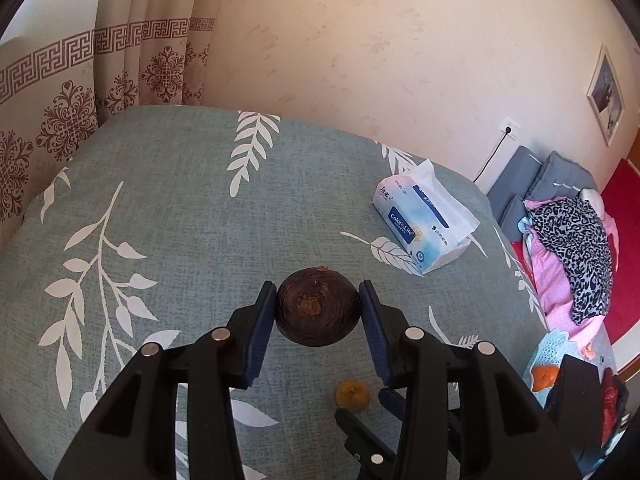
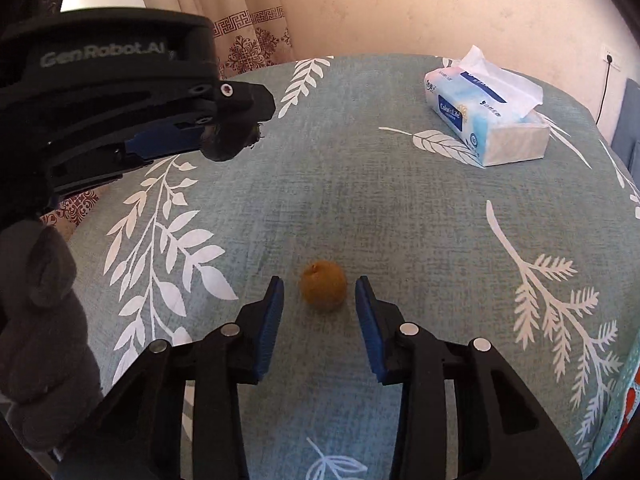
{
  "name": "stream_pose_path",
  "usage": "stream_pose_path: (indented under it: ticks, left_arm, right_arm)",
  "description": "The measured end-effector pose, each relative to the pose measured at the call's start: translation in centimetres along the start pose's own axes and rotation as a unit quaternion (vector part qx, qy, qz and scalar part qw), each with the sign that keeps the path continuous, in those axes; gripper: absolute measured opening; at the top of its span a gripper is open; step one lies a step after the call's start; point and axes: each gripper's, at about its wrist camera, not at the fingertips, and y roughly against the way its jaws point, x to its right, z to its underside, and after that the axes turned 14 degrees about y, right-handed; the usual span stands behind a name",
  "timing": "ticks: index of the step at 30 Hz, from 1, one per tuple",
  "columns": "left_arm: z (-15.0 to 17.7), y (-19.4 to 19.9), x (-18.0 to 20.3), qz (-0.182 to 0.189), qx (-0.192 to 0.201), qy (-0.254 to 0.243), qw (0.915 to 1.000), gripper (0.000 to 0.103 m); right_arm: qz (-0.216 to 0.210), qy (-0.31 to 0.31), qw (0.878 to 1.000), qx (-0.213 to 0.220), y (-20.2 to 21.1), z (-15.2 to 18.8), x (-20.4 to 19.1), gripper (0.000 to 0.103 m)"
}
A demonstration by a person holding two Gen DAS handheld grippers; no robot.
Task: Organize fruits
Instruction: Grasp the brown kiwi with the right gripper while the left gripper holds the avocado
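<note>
The left gripper (image 1: 318,308) has its blue-padded jaws pressed against a dark brown round fruit (image 1: 318,307), held clear above the grey-green leaf-printed tablecloth (image 1: 168,216); the right gripper (image 2: 319,294) stands wide apart around a small yellow-brown round fruit (image 2: 323,286) resting on the cloth, pads not touching it; a blue-and-white soft tissue pack (image 2: 486,114) lies well apart near the far edge; an orange fruit (image 1: 544,376) sits in a pale blue basket (image 1: 550,346) at the right.

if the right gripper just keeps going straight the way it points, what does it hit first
Probably the small yellow-brown fruit: it sits on the tablecloth just beyond the open right gripper, centred between its fingertips. Depth is hard to judge.
</note>
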Motion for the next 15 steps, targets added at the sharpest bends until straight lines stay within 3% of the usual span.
stream_pose_path:
  ticks: [6,15]
  left_arm:
    - [-0.2,-0.3,-0.7,-0.006,-0.002,0.012,0.9999,0.043]
    - [-0.4,-0.3,-1.1,-0.007,0.000,0.019,0.9998,0.043]
  right_arm:
    - [-0.008,-0.006,1.000,-0.014,-1.9,-0.6,0.2,0.029]
    - [-0.006,-0.004,1.000,-0.014,-1.9,-0.4,-0.3,0.026]
